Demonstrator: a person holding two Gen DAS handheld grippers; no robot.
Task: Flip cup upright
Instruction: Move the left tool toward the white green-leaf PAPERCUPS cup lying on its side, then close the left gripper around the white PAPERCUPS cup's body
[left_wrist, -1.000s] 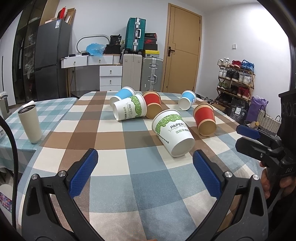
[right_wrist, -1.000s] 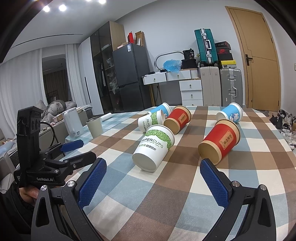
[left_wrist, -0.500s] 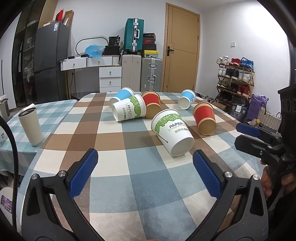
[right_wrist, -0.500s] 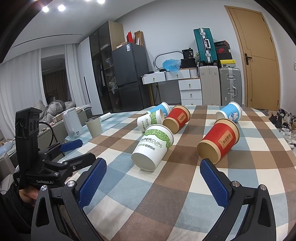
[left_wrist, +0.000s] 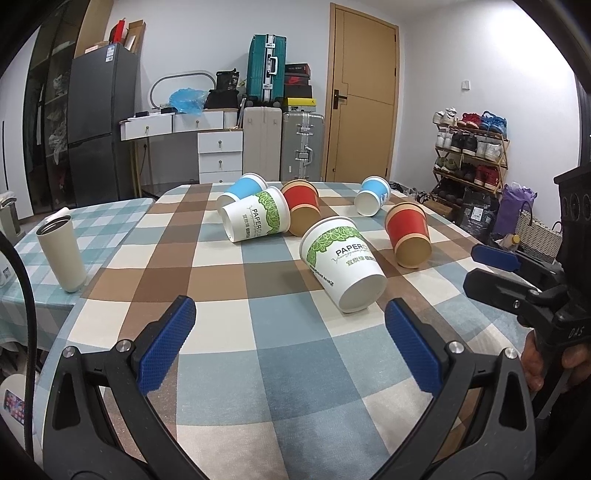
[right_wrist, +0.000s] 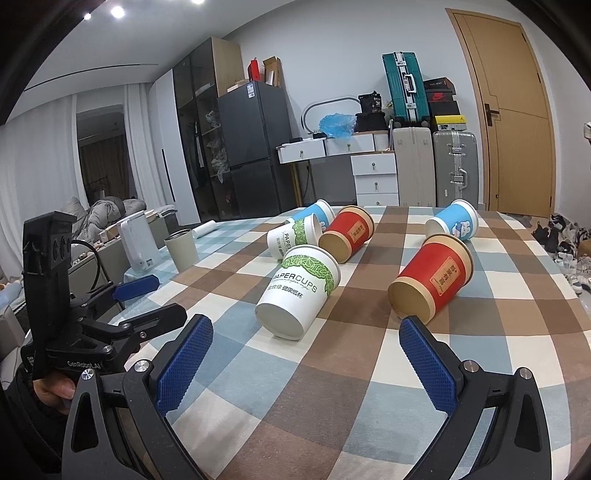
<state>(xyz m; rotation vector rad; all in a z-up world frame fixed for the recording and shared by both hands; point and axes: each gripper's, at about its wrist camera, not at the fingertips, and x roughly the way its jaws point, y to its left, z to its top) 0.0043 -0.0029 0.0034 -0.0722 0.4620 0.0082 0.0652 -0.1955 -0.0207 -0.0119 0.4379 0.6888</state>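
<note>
While both of my tools hover low over the near edge of the checked bench (left_wrist: 229, 266), I log the contents from left to right.

Item 1: a beige tumbler (left_wrist: 61, 253), upright, on the adjoining light-checked cloth, well apart from the cups.

Item 2: left hand-held gripper (left_wrist: 286, 345), blue pads (left_wrist: 166, 345) spread wide, nothing between them, held above the cloth.

Item 3: far cluster of three cups on their sides: a blue cup (left_wrist: 240, 192) behind, a green-leaf white cup (left_wrist: 255, 219) in front of it, and a red cup (left_wrist: 301, 208) touching the white one on its right.

Item 4: the nearest cup, a white PAPERCUPS cup (left_wrist: 341, 262), lies on its side near the bench's middle, base toward me, mouth pointing away; it lies just beyond the left tool's right pad and touches no other cup.

Item 5: a second blue cup (left_wrist: 373, 195) on its side, farther back.

Item 6: a second red cup (left_wrist: 408, 236) on its side, base toward me, beside the PAPERCUPS cup but apart from it.

Item 7: right hand-held gripper (right_wrist: 304, 360), fingers likewise spread wide and empty; seen from its own camera, the PAPERCUPS cup (right_wrist: 297, 295) and second red cup (right_wrist: 430, 280) lie just ahead of it.
</note>
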